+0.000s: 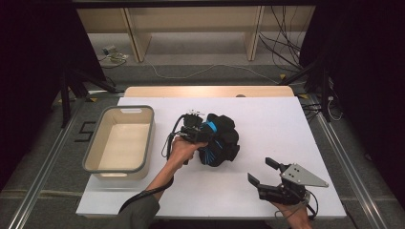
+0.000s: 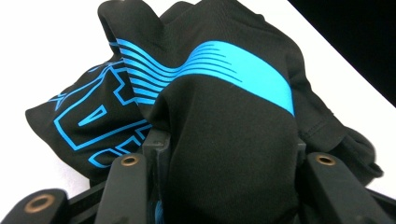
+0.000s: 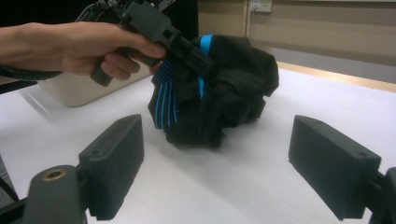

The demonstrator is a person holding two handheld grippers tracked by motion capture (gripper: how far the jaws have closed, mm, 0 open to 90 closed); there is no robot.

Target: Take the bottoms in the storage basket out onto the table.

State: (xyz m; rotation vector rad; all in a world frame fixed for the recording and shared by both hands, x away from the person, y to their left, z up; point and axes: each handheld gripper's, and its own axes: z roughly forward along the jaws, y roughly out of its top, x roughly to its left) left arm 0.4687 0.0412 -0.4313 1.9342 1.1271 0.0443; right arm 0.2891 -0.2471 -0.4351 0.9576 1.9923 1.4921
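Gripping a bunched black garment with blue stripes point(image 1: 220, 139), the left gripper point(image 1: 206, 136) pinches a thick fold between its jaws just right of the beige bin point(image 1: 93, 148) on the white table point(image 1: 267, 119). Well right of the garment, the right gripper point(image 1: 261, 172) rests with jaws spread and empty.

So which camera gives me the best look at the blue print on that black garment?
The left gripper view: the black garment is close up, its blue stripes and outlined lettering sharp. The high view shows a small dark bundle with a blue band; the right gripper view shows it crumpled, only stripes visible.
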